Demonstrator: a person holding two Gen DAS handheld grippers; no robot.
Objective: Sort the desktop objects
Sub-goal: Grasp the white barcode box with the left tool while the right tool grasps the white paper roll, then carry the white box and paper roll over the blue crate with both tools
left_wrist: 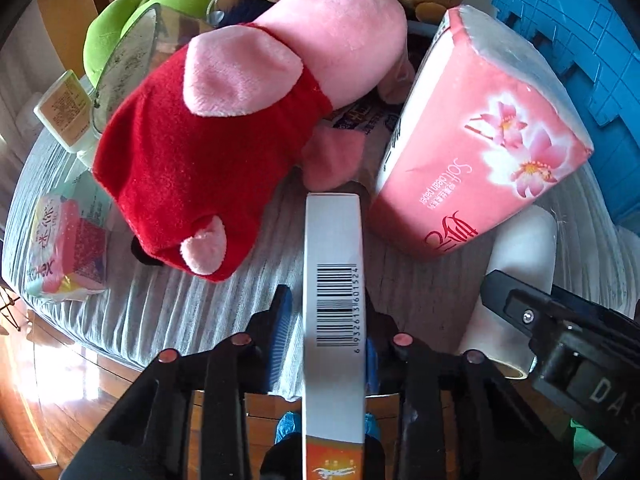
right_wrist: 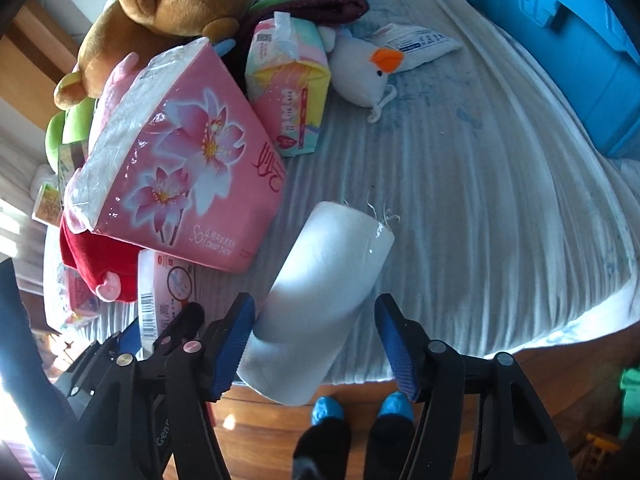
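Note:
My left gripper (left_wrist: pixel 328 332) is shut on a thin white box with a barcode (left_wrist: pixel 334 280), which stands on edge between the blue pads over the near edge of the table. In the right wrist view, my right gripper (right_wrist: pixel 316 346) straddles a white roll (right_wrist: pixel 320 292) lying on the striped cloth. Its left pad (right_wrist: pixel 236 340) touches the roll and its right pad (right_wrist: pixel 396 352) stands off it, so it is open. A pink tissue pack (right_wrist: pixel 180 168) leans just left of the roll. A pink pig plush in red (left_wrist: pixel 208 132) lies behind the box.
A grey striped cloth (right_wrist: pixel 500 200) covers the table. A blue crate (right_wrist: pixel 568 40) stands at the far right. A brown bear (right_wrist: pixel 168 12), a white bird plush (right_wrist: pixel 364 76), a pastel tissue pack (right_wrist: pixel 292 92) and a small pink packet (left_wrist: pixel 68 244) lie around. The person's blue-covered feet (right_wrist: pixel 360 408) show below.

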